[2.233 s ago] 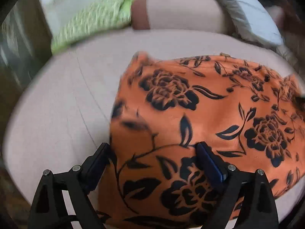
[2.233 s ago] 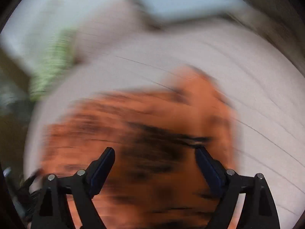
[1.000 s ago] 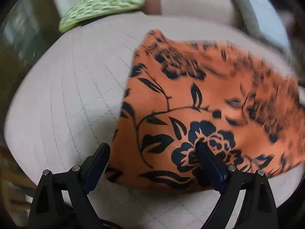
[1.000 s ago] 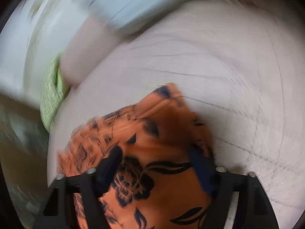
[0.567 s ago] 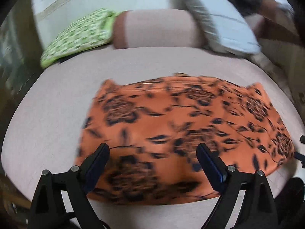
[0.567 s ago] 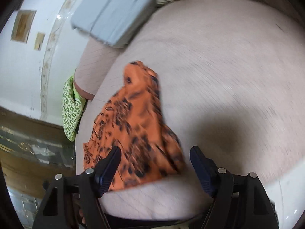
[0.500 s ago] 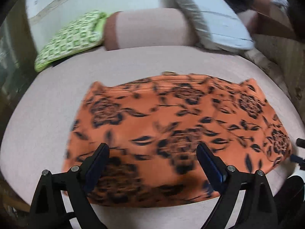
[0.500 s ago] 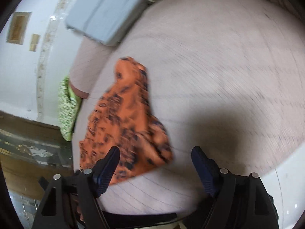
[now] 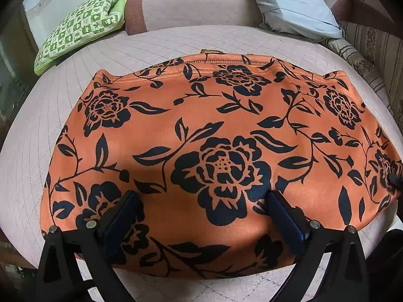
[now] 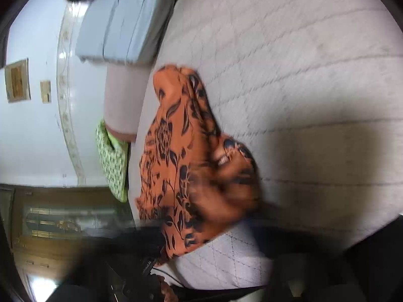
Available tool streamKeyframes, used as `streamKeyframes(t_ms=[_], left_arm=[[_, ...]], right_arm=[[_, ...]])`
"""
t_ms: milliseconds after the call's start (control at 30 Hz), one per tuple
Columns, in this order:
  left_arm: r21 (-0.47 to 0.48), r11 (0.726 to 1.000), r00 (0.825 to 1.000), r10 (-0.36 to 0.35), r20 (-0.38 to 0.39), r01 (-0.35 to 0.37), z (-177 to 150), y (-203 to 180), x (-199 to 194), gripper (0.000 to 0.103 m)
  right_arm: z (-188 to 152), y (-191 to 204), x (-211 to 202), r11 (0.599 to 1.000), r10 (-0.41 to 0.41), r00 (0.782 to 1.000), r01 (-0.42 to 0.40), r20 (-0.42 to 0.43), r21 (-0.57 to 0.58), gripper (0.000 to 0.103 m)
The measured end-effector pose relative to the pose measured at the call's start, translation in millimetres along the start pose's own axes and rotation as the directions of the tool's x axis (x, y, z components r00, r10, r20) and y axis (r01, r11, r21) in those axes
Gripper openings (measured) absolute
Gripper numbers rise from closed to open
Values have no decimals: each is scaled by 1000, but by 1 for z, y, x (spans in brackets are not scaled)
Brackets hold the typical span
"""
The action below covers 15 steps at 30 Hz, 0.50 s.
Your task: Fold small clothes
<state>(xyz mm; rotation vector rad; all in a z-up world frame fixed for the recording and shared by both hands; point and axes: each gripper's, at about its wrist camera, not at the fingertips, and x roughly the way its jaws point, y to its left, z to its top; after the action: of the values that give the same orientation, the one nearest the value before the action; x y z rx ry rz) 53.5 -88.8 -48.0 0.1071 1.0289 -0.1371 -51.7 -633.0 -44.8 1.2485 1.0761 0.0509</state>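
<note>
An orange garment with black flowers [image 9: 216, 136] lies spread flat on the pale quilted bed [image 9: 30, 130]. My left gripper [image 9: 201, 206] is open and hovers just over the garment's near edge, holding nothing. In the right wrist view the same garment [image 10: 176, 156] lies at the bed's left side. That view is blurred; my right gripper's fingers are dark smears at the bottom, so whether it is open or shut is unclear. A thin dark tip shows at the garment's right edge in the left wrist view [image 9: 395, 180].
A green checked pillow [image 9: 80, 22], a pink bolster [image 9: 191, 2] and a grey-blue pillow [image 9: 294, 5] lie along the far edge of the bed. A striped cloth [image 9: 372, 42] is at the far right. The bed's near edge is just below the garment.
The left gripper has let go and pulled back; the garment now lies flat and spread wide. The right gripper has swung away to the right, rolling its view sideways.
</note>
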Motion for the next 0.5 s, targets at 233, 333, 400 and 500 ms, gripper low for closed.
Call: streamKeyframes(t_ms=[233,333,400,500], left_arm=[[-32,999,1000,12,-12,-12,-1,-1,-6,102],[-40,999,998,9,59,-7,8,-4,-26,101],[-29,1000,992,12,124,-9,17,-8,-37,101],[-8,1000,993,-2,119,3,27,-16,-27,101]], right_arm=[[-8,0,15,981,-167,985,163,-37,-102,13],[-2,12,-4,983,-141,990,139,-6,-118,27],[1,27,-24,972,-147,986,159,84,-172,60],[21,50,-44,958,-120,970,169,211,-232,70]])
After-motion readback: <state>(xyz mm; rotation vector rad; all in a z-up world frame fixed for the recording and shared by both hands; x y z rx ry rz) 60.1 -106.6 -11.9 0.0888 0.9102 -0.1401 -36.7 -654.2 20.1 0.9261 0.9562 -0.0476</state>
